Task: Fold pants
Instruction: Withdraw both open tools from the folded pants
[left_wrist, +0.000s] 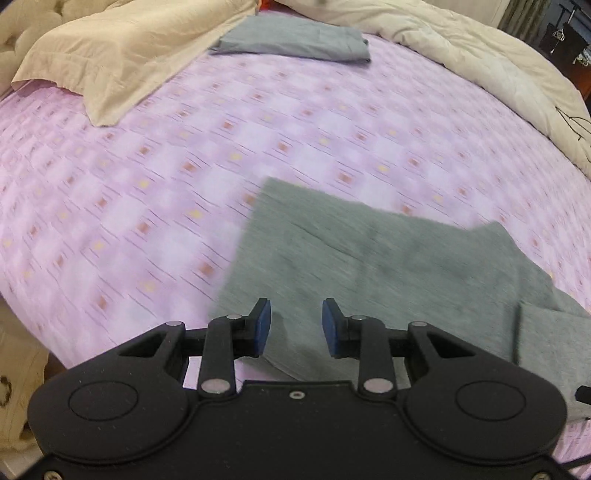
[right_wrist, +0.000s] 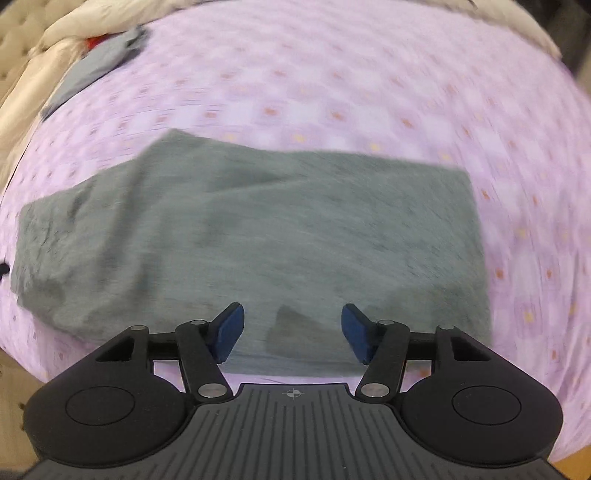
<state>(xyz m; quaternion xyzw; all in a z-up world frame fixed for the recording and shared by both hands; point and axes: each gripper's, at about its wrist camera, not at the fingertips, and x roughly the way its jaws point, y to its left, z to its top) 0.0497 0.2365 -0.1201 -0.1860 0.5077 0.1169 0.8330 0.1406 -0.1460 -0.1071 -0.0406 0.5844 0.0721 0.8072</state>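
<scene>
Left tool (left_wrist: 296, 328) empty above soft grey folded pants (left_wrist: 369, 266).

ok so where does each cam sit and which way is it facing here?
Left wrist: on the left gripper, angled down across the bed; sees the near grey pants, a folded grey garment far off, beige duvet. Own blue pads apart, nothing between.
Right wrist: on the right gripper, tilted steeply down over the pants; pads apart, nothing gripped.
Shared: the pants, the pink sheet, the far folded garment. No hand or sleeve shows.
</scene>
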